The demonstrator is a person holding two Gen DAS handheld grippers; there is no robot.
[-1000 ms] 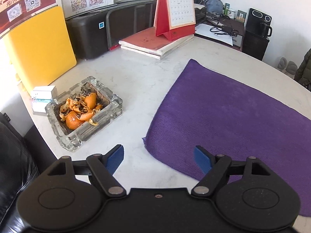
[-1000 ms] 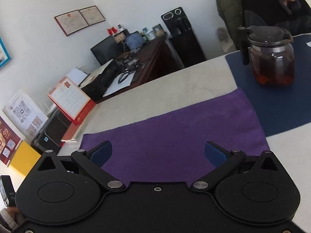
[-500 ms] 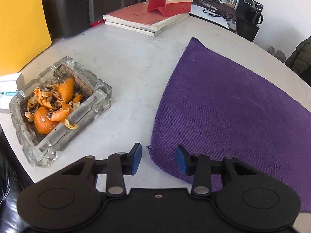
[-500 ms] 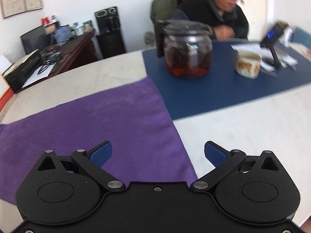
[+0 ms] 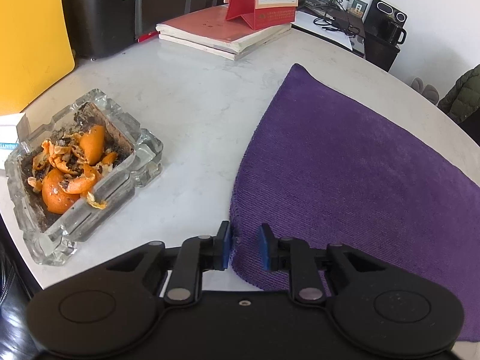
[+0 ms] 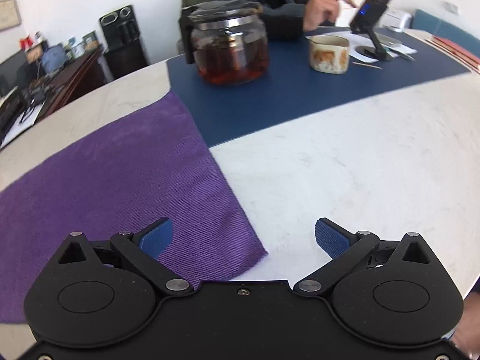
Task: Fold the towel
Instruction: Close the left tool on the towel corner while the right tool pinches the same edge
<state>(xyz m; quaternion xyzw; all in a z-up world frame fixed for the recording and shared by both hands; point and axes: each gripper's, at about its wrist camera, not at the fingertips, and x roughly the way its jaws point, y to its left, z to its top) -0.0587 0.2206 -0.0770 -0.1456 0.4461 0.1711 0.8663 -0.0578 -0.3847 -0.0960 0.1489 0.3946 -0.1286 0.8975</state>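
Note:
A purple towel (image 5: 345, 180) lies flat on the white marble table (image 5: 195, 105). My left gripper (image 5: 244, 246) is down at the towel's near left corner. Its jaws are closing, with the corner's edge between the blue pads (image 5: 225, 246) and a narrow gap still left. In the right wrist view the towel (image 6: 120, 180) fills the left side. My right gripper (image 6: 243, 237) hangs wide open over the near right corner: its left pad is above the cloth, its right pad above bare table. Nothing is held in it.
A glass ashtray (image 5: 144, 156) full of orange peel sits left of the towel. Books (image 5: 222, 36) and a red calendar (image 5: 264, 3) stand behind. A blue mat (image 6: 300, 90) carries a glass teapot (image 6: 229, 48) and a cup (image 6: 328, 54). A person (image 6: 270, 0) sits opposite.
The left gripper came down onto the towel's near left corner and its jaws narrowed around it. The right gripper tipped down and swung to the near right corner, still wide open.

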